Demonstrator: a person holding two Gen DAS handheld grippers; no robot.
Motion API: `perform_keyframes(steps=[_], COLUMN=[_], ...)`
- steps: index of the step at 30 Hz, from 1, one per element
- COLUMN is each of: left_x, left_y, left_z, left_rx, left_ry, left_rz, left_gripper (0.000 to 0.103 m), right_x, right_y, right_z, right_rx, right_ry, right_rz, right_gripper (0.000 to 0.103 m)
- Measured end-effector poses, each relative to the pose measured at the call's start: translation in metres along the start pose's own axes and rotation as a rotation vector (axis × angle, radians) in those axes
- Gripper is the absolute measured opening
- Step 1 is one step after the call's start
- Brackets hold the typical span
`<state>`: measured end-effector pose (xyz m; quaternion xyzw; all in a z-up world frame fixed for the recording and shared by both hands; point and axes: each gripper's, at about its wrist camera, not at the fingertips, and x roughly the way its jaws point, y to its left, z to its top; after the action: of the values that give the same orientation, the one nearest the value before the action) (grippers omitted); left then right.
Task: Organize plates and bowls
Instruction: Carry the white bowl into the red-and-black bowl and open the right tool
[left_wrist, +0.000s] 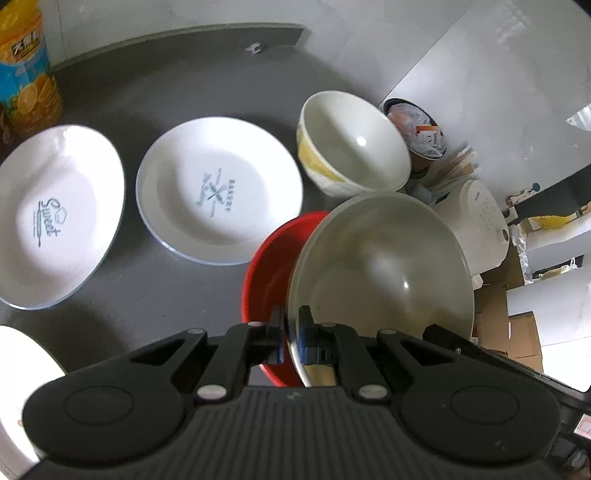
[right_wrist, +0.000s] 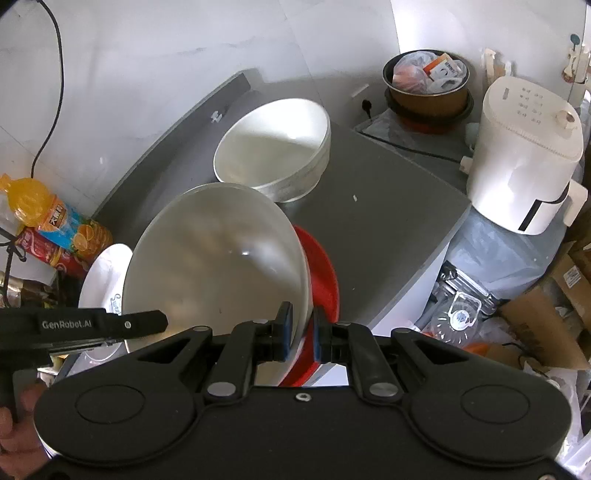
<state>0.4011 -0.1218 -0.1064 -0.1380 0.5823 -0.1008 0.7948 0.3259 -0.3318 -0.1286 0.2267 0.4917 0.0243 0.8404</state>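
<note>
A large grey-white bowl (left_wrist: 380, 266) (right_wrist: 218, 266) sits tilted inside a red bowl (left_wrist: 266, 273) (right_wrist: 321, 280) at the table's right side. My left gripper (left_wrist: 293, 332) (right_wrist: 162, 321) is shut on the grey bowl's near rim. My right gripper (right_wrist: 303, 332) is closed over the opposite rim, and the red bowl's edge also shows between its fingers. Behind stands a white bowl with yellow marks (left_wrist: 351, 144) (right_wrist: 273, 147). A "Bakery" plate (left_wrist: 218, 188) and a "Sweet" plate (left_wrist: 59, 214) (right_wrist: 103, 280) lie flat to the left.
Another white plate (left_wrist: 14, 387) pokes in at the near left. An orange drink bottle (left_wrist: 26, 74) (right_wrist: 55, 218) stands at the back left. Beyond the grey table's edge (right_wrist: 436, 258) are a white appliance (right_wrist: 524, 155), a pot of bags (right_wrist: 428, 81) and cardboard boxes (right_wrist: 546, 325).
</note>
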Motion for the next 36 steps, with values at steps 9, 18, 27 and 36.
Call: perform_keyframes(steps=[9,18,27,36], left_x=[0.014,0.016,-0.005,-0.021], left_y=[0.008,0.006,0.003,-0.003], left_z=[-0.001,0.002,0.014,0.027], left_rx=[0.007,0.043,0.082,0.086], left_ry=[0.036,0.035,-0.014,-0.070], left_rz=[0.023,0.075,0.097,0.104], left_gripper=[0.006,0.009,0.038,0.059], right_x=[0.019,0.031,0.012,-0.007], right_y=[0.010,0.012,0.019,0.014], right_z=[-0.002,-0.003,0.007,0.025], right_rx=[-0.028,-0.029,-0.049,-0.036], right_ry=[0.041,0.060,-0.012,-0.077], right_rz=[-0.050,-0.081,-0.072,-0.045], right_gripper=[0.011,0.016,0.052,0.062])
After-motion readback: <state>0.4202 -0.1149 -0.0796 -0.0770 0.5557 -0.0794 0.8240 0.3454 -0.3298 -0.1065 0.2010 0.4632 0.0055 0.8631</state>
